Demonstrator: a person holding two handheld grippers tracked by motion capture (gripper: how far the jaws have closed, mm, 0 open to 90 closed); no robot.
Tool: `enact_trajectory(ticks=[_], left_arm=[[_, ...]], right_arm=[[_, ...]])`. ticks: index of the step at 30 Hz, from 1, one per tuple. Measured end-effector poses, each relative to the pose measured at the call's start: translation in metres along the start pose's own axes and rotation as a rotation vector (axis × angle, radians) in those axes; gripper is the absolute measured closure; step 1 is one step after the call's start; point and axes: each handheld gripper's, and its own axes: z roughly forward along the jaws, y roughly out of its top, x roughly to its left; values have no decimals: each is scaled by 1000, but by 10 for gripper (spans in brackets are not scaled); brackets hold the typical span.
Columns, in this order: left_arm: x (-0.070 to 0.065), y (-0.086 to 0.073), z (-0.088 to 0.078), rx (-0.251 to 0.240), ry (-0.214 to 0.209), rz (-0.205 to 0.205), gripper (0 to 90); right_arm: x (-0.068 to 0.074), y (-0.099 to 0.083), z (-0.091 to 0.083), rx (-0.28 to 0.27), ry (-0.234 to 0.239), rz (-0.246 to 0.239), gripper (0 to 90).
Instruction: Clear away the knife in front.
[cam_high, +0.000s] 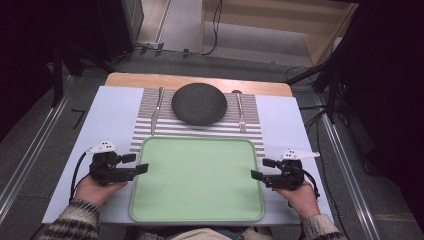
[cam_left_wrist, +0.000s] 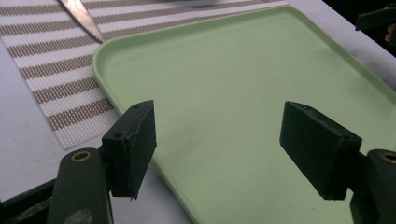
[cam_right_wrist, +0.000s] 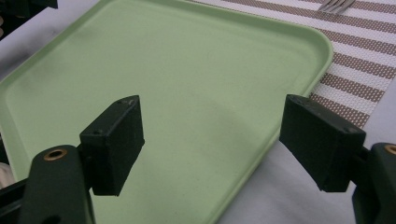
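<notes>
An empty pale green tray (cam_high: 197, 200) lies at the near middle of the table. Behind it, a dark round plate (cam_high: 199, 103) rests on a striped placemat (cam_high: 145, 132), with a knife (cam_high: 155, 112) to its left and a fork (cam_high: 240, 112) to its right. My left gripper (cam_high: 135, 164) hovers at the tray's left edge, jaws open and empty, pointing inward. At the tray's right edge my right gripper (cam_high: 263, 168) is open too, with nothing between its jaws. The tray (cam_left_wrist: 243, 84) spreads beyond the left jaws, and the tray (cam_right_wrist: 187, 70) also lies under the right jaws.
The white tabletop (cam_high: 107, 117) ends near a wooden strip (cam_high: 150, 80) at the back. Metal rails (cam_high: 30, 160) run along both sides of the table, and cables (cam_high: 320, 120) lie on the floor at the right. The knife tip (cam_left_wrist: 81, 16) and fork tines (cam_right_wrist: 336, 4) rest on the placemat.
</notes>
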Motion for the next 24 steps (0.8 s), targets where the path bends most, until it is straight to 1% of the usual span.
enact_trajectory(ticks=[1, 2, 3, 7, 10, 11, 13, 24], left_arm=[[-1, 0, 0, -5, 4, 7, 263], [0, 1, -1, -4, 4, 7, 244], [0, 1, -1, -3, 3, 6, 247], [1, 1, 0, 18, 16, -4, 264], [3, 1, 2, 27, 18, -17, 265], [3, 1, 2, 31, 16, -23, 265], [4, 2, 3, 38, 23, -25, 265], [4, 2, 4, 35, 47, -22, 264]], right_arm=[[0, 0, 0, 0, 0, 0, 200], [0, 0, 0, 3, -3, -5, 200], [0, 0, 0, 5, -4, -9, 201], [0, 1, 2, 10, 0, -8, 207], [1, 0, 2, 10, 1, -14, 208], [0, 0, 2, 10, -4, -19, 210], [-1, 0, 2, 10, -5, -13, 210], [-2, 0, 3, 16, -2, -5, 210]])
